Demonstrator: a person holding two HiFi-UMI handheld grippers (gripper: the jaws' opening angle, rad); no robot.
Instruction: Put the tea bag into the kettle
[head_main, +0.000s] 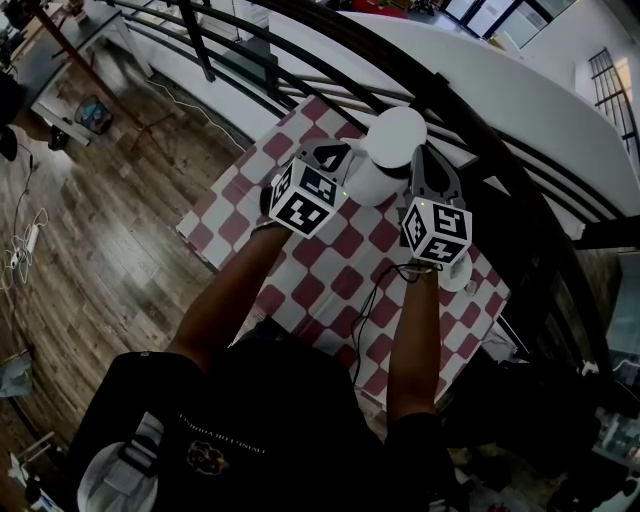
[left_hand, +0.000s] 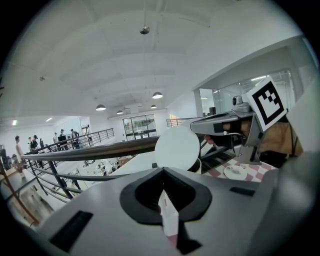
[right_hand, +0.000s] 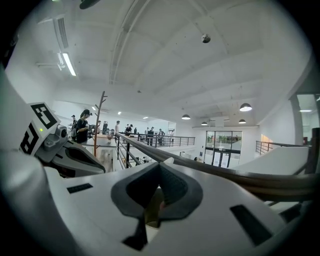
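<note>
Below the head camera, a table (head_main: 300, 290) covered in red-and-white checks stands slantwise on a wood-plank floor (head_main: 120, 230). Its far edge is close against a dark metal railing (head_main: 480, 130), while the floor to the left lies open. A smooth, round white kettle (head_main: 385, 160) stands near that far edge, between the left gripper (head_main: 335, 158) and the right gripper (head_main: 422, 162). Each gripper is matte grey and carries a cube (head_main: 305, 195) of black-and-white squares, and both tips lie close beside the kettle. A small white saucer (head_main: 458, 276) sits just by the right gripper's cube, and a thin black cable (head_main: 368, 300) trails over the checks. Pale print on the person's dark shirt (head_main: 230, 440) is too small to read. Along the left gripper's own view, its jaws are closed on the tea bag (left_hand: 169, 216), a flat white paper piece standing upright in the dark notch, with a hint of pink at its foot. Beyond the tips, the kettle's round white lid (left_hand: 176, 147) faces the camera with a dark opening at its lower right, and the right gripper reaches in just beside it. Along the right gripper's own view, its jaws are pressed together; a small tan scrap (right_hand: 151, 207) shows in the notch, and I cannot tell what it is. The railing's rounded bar runs off ahead, and the left gripper sits close at the left.
</note>
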